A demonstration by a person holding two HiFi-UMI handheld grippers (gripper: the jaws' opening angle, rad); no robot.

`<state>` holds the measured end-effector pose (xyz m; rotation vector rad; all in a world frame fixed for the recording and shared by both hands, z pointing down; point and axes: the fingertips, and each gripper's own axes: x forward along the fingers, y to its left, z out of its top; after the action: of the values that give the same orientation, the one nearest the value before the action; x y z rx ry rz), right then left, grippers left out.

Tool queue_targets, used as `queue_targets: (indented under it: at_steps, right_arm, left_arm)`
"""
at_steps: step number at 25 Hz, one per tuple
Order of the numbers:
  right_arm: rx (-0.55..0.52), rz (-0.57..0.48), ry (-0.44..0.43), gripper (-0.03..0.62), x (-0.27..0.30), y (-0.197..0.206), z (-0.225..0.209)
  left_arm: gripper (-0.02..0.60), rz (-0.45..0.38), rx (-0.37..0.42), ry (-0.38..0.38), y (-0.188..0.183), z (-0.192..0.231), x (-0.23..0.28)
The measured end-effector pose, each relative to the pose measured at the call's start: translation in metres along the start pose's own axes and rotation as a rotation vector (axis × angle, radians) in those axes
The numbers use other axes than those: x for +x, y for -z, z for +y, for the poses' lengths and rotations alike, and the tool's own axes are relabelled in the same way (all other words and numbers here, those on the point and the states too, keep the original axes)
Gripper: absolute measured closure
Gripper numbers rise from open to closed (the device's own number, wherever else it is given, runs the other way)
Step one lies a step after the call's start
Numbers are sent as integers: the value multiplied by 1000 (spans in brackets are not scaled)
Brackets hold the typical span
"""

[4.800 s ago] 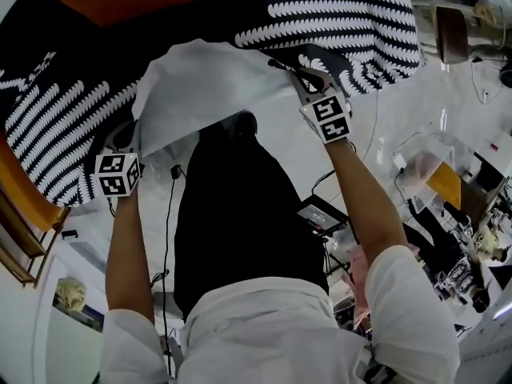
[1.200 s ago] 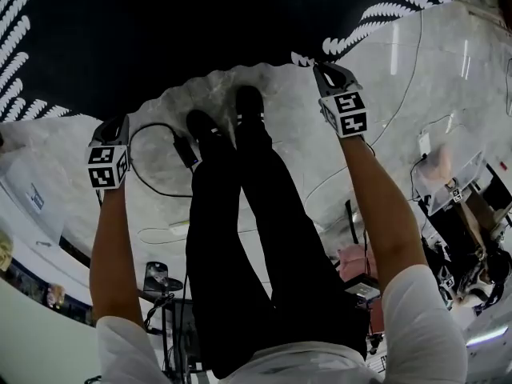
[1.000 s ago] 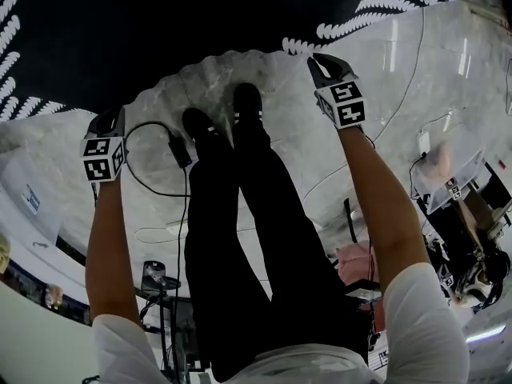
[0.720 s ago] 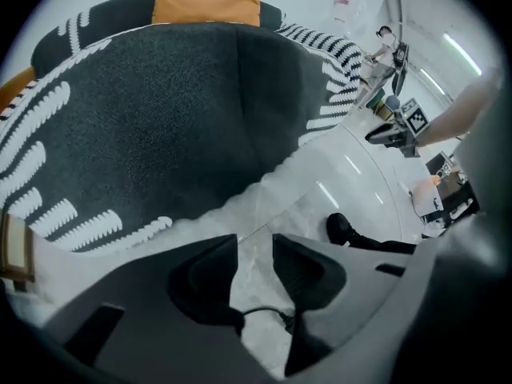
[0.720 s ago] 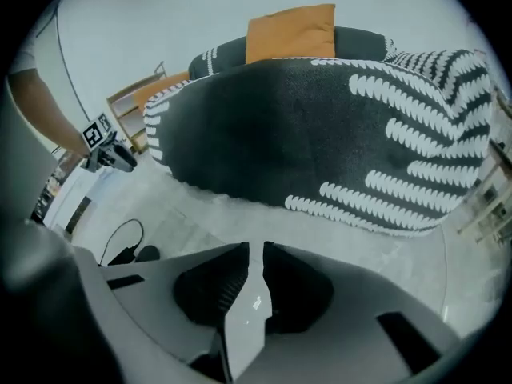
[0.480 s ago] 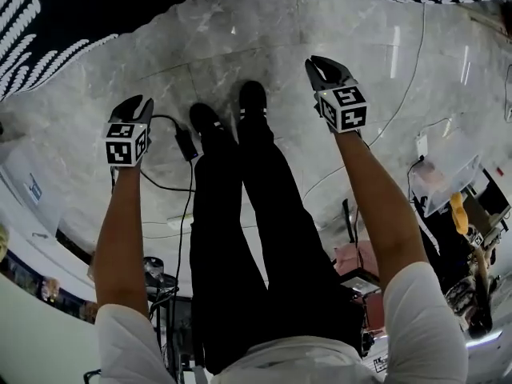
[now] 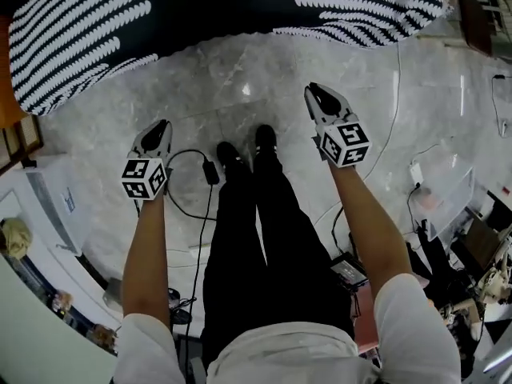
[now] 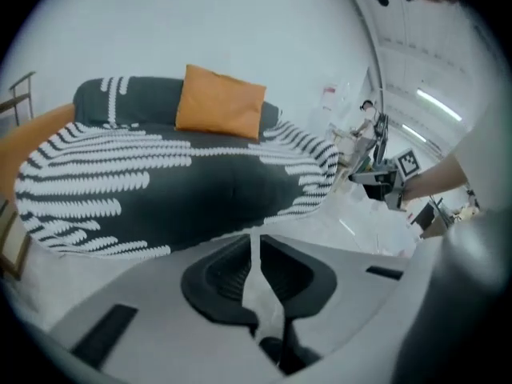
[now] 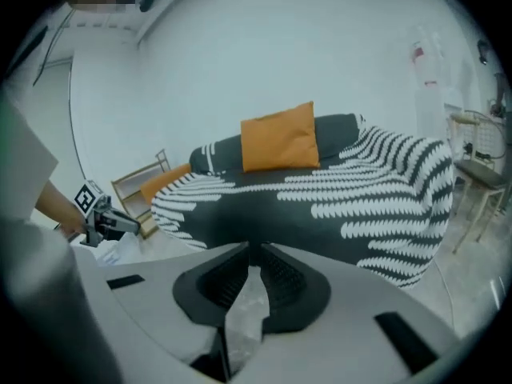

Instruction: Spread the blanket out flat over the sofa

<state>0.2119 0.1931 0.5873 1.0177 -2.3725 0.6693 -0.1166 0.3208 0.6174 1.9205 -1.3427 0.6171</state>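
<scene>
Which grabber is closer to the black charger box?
Left. The left gripper is just left of the charger box; the right gripper is past both shoes. Nothing in either; left jaws have just been closing, right's opening.

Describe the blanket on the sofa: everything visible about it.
The blanket looks like soft fabric, black across its middle, with rows of white feathery stripes toward both sides. It lies spread open over the sofa, covering seat and backrest. Its front edge drapes toward the marble floor in a loose curve. An orange cushion stands on it against the back. One orange end of the sofa shows uncovered.
</scene>
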Motion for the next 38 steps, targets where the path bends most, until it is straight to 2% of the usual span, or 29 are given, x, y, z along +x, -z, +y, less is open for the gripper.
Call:
queue_targets:
  at_steps: [3,6,14,18,25,28,34,38]
  right_arm:
    - [-27,-117,-8,531,-26,-76,14]
    - [-74,-215,-4,533,-65,-145,33]
    - [-165,-513,40,533,-178,-318,89]
    - [-217,-646,59,533,-244,-381,108]
    - [-293,-795,107,533,-359,-426,136]
    - [-325,-833,124,533,-396,-436,146]
    - [-333,-918,186,533,-466,-424,168]
    - [-319,-902,236,534,-477,-395,168]
  left_arm:
    - [547,-152,29,7,-82,-4,-39]
    - [552,-251,77,8,-146,-17,-87]
    - [552,-510,168,5,-284,-45,-227]
    - [552,-640,197,-13,-341,-56,-291]
    - [552,-802,271,-11,-380,-89,-395]
    - [552,-846,291,-26,-380,-98,-424]
    - [552,-920,276,-27,-367,-121,-475]
    - [552,-974,302,-51,-364,-141,-496]
